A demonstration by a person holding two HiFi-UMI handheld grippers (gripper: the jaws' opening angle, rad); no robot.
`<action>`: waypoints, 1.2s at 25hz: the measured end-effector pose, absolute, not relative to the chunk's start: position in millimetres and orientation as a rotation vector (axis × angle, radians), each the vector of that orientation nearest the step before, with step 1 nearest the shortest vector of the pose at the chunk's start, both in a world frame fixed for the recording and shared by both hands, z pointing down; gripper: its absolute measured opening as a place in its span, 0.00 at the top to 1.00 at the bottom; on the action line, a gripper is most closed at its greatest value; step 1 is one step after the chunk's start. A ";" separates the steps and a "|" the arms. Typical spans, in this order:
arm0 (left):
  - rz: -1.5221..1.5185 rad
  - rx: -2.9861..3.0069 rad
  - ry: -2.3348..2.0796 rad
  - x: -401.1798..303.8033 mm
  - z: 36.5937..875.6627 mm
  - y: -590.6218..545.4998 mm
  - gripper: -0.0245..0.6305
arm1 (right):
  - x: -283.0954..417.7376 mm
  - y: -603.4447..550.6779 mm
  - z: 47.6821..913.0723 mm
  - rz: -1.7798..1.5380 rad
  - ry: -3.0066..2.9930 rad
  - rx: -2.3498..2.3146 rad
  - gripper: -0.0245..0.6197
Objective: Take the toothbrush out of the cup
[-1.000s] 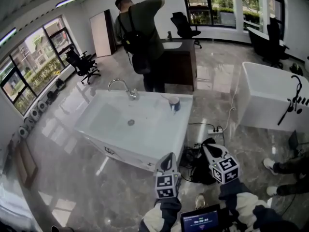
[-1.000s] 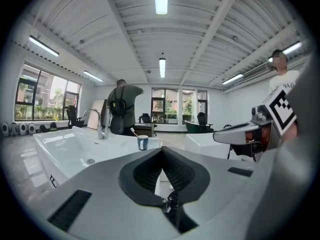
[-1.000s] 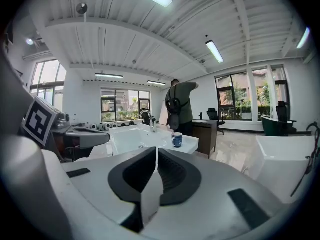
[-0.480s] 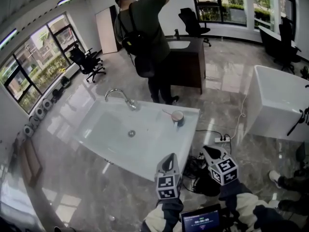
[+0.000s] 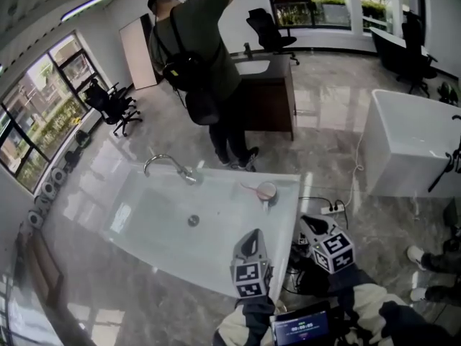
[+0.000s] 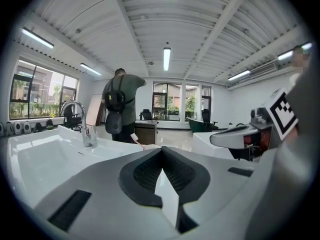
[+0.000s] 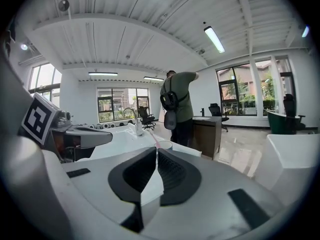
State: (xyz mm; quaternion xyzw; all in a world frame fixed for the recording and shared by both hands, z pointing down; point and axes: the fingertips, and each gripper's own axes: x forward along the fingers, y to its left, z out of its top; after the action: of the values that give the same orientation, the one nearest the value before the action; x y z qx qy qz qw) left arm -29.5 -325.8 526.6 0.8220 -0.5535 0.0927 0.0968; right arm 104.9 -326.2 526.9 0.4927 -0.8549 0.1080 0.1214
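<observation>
While left tool [image 5: 251,236] and right tool [image 5: 307,223] are closed, empty, toothbrush [image 5: 252,188] sits in cup [image 5: 266,191] on sink [image 5: 166,215] corner, well ahead. Cup's probably light; pulling the brush sideways could tip it.

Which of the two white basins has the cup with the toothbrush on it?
The wide sink with the curved faucet, straight ahead: the cup stands at its far right corner. The white tub off to the right shows no cup.
</observation>
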 end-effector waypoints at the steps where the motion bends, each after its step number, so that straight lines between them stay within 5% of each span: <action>1: 0.272 2.445 -1.625 -32.5 526.2 -334.7 0.96 | 101.8 -334.8 525.4 0.309 -2.488 1.454 0.94; 18: 0.299 2.456 -1.538 -64.9 530.6 -386.6 0.96 | 44.5 -416.3 531.1 0.198 -2.438 1.353 0.94; 24: 0.299 2.435 -1.559 -80.2 525.2 -390.3 0.96 | 9.2 -448.2 545.4 0.162 -2.377 1.192 0.74; 30: 0.326 2.422 -1.563 -87.6 528.3 -392.3 0.96 | -10.3 -476.5 572.8 0.107 -2.280 1.086 0.65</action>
State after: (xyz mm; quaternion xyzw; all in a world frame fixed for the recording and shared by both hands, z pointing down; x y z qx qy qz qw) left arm -87.6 -392.3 528.3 0.8289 -0.5350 0.1116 0.1198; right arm -10.3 -476.5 572.8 0.4095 -0.8599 0.0404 0.3021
